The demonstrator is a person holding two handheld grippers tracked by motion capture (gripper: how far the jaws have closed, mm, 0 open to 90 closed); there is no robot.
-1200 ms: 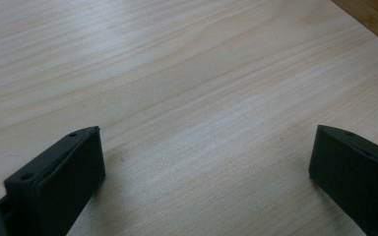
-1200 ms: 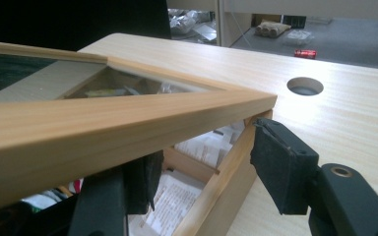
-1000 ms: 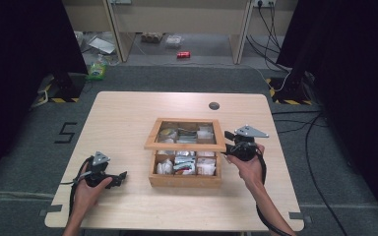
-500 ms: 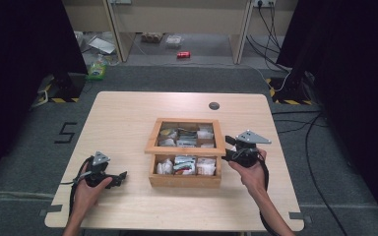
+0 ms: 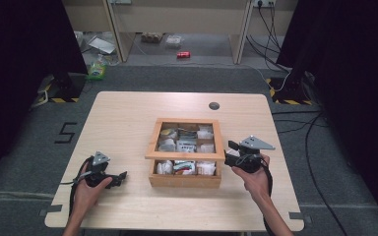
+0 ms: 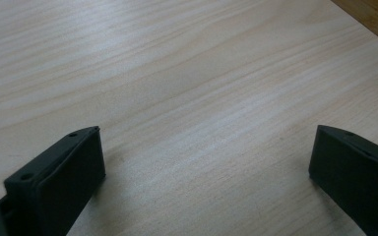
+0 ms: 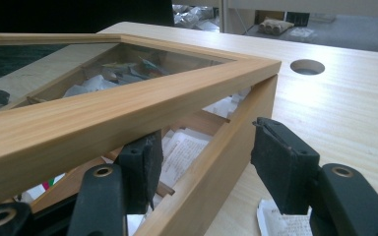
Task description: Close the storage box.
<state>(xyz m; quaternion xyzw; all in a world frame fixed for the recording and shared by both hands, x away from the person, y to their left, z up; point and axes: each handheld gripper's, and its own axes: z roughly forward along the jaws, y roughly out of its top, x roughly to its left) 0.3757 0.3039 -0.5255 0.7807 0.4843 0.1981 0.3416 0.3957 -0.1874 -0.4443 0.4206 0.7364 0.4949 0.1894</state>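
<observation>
Pale wood, honey wood, black jaws

You are working over a table (image 5: 128, 123) showing pale, fine-streaked grain; the box (image 5: 184, 181) is glowing a warmer honey-brown, its glass-paned lid (image 7: 128, 105) framing white paper packets (image 7: 179, 152), while your left gripper (image 6: 202, 182) and right gripper (image 7: 202, 164) are showing matt black jaws.

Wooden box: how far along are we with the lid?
Done: the glass lid stands partly raised off the wooden box, front packets exposed. In hand: the right gripper sits open astride the box's right wall, under the lid. The left gripper lies open on the table. Left: taking the lid fully open or shut; I cannot tell which.
</observation>
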